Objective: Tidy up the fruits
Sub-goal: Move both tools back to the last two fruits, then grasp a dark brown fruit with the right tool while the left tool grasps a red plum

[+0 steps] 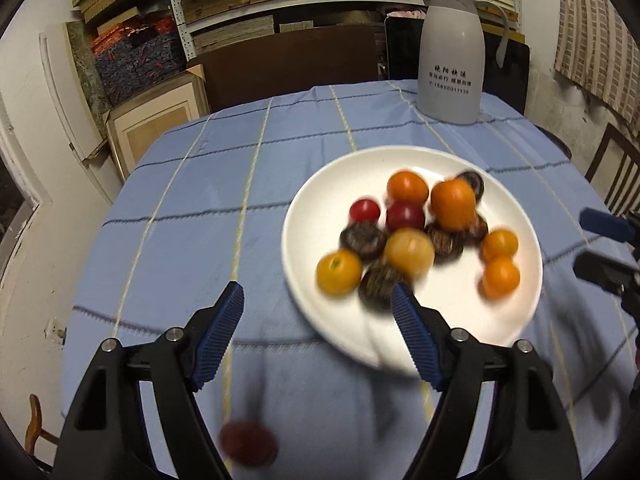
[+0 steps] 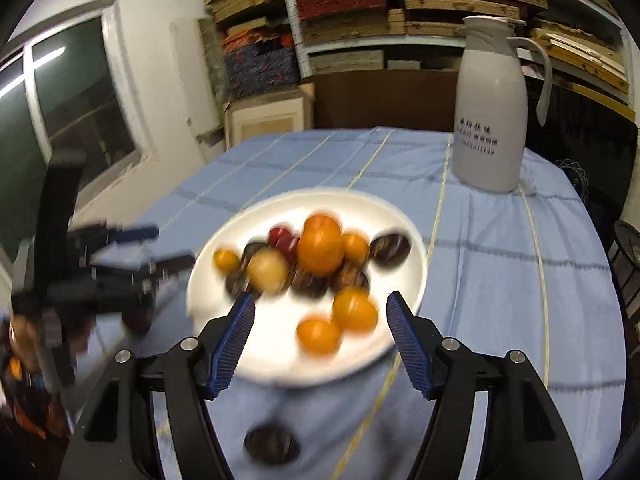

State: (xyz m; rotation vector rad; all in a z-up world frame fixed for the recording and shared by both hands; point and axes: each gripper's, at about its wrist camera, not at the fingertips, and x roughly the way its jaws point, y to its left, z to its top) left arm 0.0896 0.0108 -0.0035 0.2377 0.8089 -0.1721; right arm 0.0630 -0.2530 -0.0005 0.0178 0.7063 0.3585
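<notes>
The left gripper (image 1: 318, 300) is hanging released over the near left part of the table, its ribbed blue pads spread wide with nothing between them, the right pad overlapping the near rim of the white plate (image 1: 516, 320). A dark red fruit (image 1: 249, 444), probably a plum though blur is smearing it, is lying on the blue checked tablecloth (image 1: 192, 208) just below this gripper, near the table's front edge and off the plate.

The right gripper (image 2: 320, 306) is likewise hanging wide open and empty, its pads framing the near side of the plate, where two small orange fruits (image 2: 354, 308) are sitting close together. A dark round fruit (image 2: 272, 446) is lying loose on the cloth beneath it, also near the front edge.

On the plate, orange citrus, red plums (image 1: 405, 216) and dark ridged fruits (image 1: 363, 240) are piling in the middle, touching one another. A grey thermos jug (image 1: 450, 52) is standing at the table's far right edge, well apart.

These fruits are looking light, round and smooth-skinned, so they are likely to roll or squirt from a hard pinch, and the plums may bruise. Taking each across its widest middle, with the pads closing gently, seems the safest hold; the two strays on the cloth are offering the clearest access.
</notes>
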